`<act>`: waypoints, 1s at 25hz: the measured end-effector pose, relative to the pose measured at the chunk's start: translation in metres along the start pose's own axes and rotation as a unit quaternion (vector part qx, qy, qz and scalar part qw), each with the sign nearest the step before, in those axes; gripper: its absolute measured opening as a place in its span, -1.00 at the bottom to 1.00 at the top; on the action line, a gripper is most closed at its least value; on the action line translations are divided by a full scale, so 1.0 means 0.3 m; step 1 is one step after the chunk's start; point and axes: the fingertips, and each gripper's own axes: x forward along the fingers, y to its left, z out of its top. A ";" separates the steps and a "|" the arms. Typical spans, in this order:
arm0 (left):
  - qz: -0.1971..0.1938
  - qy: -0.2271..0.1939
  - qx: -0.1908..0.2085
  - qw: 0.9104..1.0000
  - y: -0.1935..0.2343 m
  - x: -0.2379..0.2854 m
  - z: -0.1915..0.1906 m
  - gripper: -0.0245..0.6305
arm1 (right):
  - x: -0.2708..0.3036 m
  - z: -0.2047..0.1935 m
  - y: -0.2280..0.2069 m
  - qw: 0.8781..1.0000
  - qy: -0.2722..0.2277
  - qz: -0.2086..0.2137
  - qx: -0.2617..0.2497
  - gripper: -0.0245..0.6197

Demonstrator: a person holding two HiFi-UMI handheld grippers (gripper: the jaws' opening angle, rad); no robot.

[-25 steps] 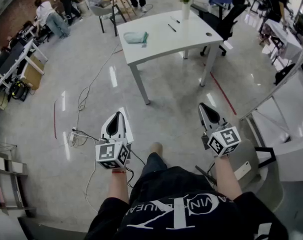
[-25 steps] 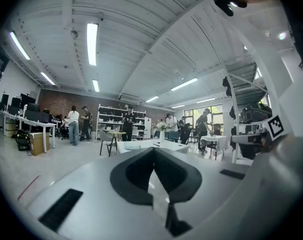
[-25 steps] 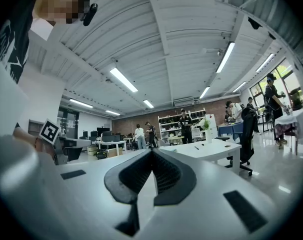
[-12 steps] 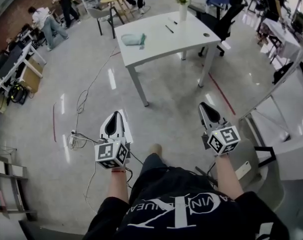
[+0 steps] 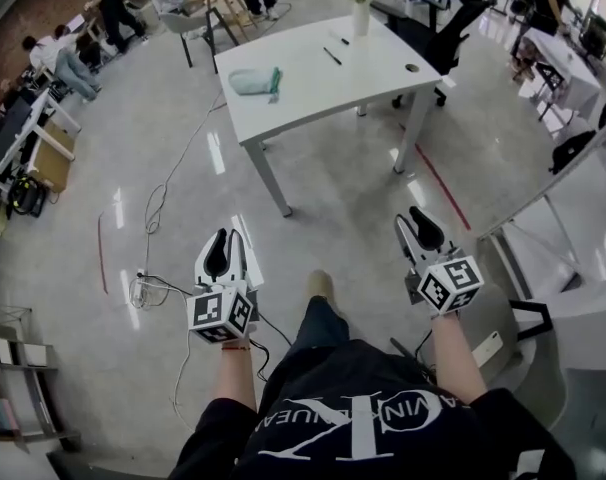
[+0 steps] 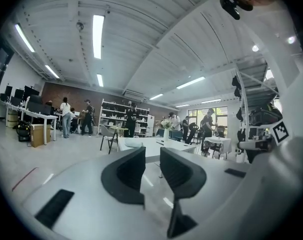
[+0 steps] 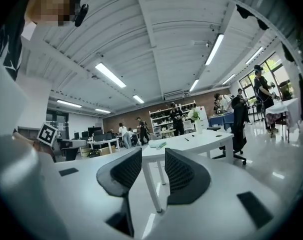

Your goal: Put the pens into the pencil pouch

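Left tool (image 5: 221,240): jaws a little apart, they have just been opening; nothing is between them.
Right tool (image 5: 416,220): jaws wider apart, also just been opening; empty too.
Thin dark pens (image 5: 331,56): lying on the white rectangular counter (image 5: 323,90), near its far side, well apart from both tools.
Pale green fabric pencil pouch (image 5: 253,81): on the same counter, at its left part, apart from the pens.
Glossy grey floor (image 5: 333,198): under both tools.

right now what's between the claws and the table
Bare grey floor, in the head view. The left claw and right claw, both just opening and empty, stand short of the table.
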 end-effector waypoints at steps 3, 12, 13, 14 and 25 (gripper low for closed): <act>-0.003 0.009 -0.017 1.000 0.028 0.131 -0.017 -0.68 | 0.091 0.005 -0.054 1.000 0.008 -0.004 0.003 -0.46; -0.038 0.013 -0.018 0.999 0.105 0.516 0.080 -0.66 | 0.372 0.080 -0.196 0.999 0.014 -0.039 0.020 -0.44; -0.040 0.014 -0.018 0.999 0.114 0.554 0.084 -0.66 | 0.404 0.084 -0.209 0.999 0.014 -0.042 0.021 -0.44; -0.042 0.016 -0.018 0.999 0.125 0.590 0.088 -0.66 | 0.436 0.086 -0.222 0.999 0.015 -0.044 0.023 -0.44; -0.056 0.022 -0.016 0.998 0.287 0.960 0.098 -0.66 | 0.781 0.066 -0.340 0.997 0.023 -0.063 0.042 -0.44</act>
